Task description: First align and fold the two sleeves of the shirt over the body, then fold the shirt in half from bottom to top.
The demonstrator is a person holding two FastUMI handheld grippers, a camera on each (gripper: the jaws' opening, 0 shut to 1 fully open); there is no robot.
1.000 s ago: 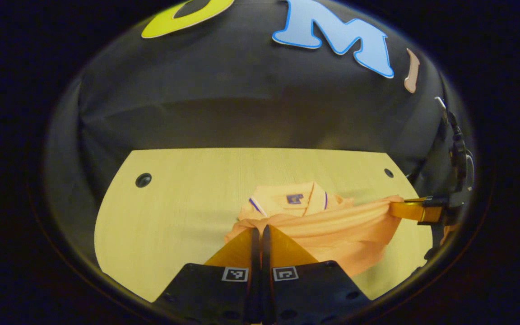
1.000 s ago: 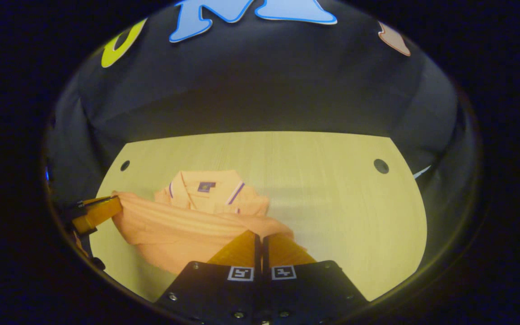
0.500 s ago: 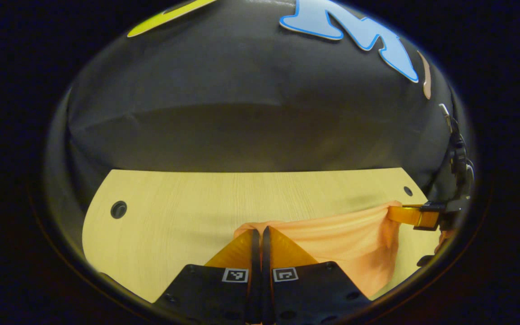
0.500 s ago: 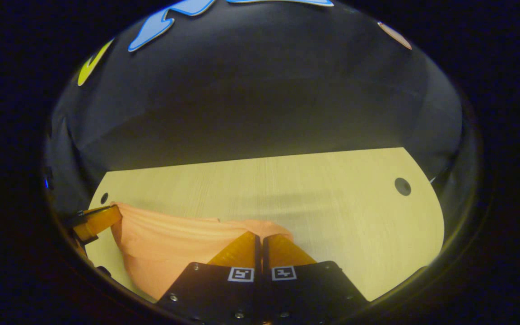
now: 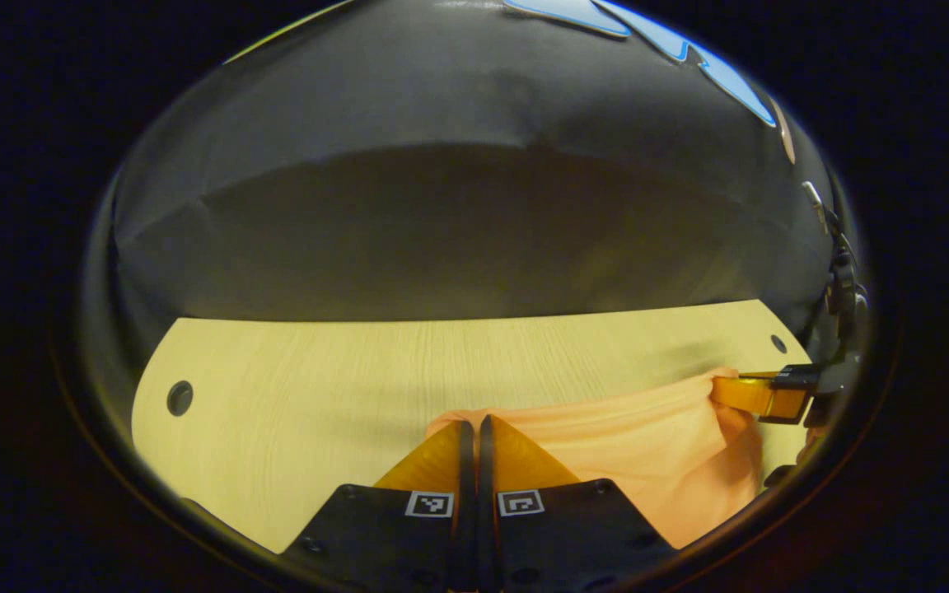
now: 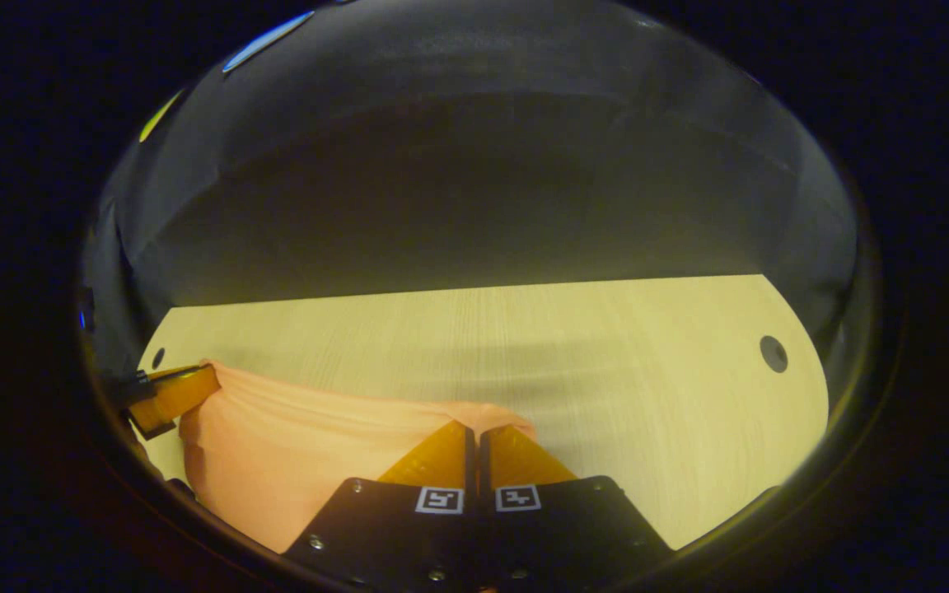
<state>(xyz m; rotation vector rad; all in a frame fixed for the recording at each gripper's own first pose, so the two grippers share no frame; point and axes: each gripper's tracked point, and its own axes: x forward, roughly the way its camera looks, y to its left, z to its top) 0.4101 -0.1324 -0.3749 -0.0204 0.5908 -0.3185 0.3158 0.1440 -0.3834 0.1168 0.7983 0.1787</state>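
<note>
Both pairs of jaws are pressed together on the hem of an orange shirt (image 5: 656, 445), holding it stretched between them above a pale wood-grain desk (image 5: 318, 387). In the left gripper view, the left gripper (image 5: 474, 424) pinches a corner of the soft, rippled fabric at 6 o'clock, while the right gripper (image 5: 759, 395) grips the opposite corner out at 3 o'clock, the cloth sagging in shallow horizontal folds between them. In the right gripper view, the right gripper (image 6: 474, 428) clamps its corner at 6 o'clock and the left gripper (image 6: 170, 395) holds the far end near 9 o'clock, the shirt (image 6: 293, 445) hanging as a loose curtain toward 7 o'clock. The desk (image 6: 606, 371) has a rounded edge and small dark round holes (image 6: 773, 353) near its corners. Compared with a second ago, the collar and its label are now hidden behind the raised fabric, and the desk's far edge sits lower in both views.
</note>
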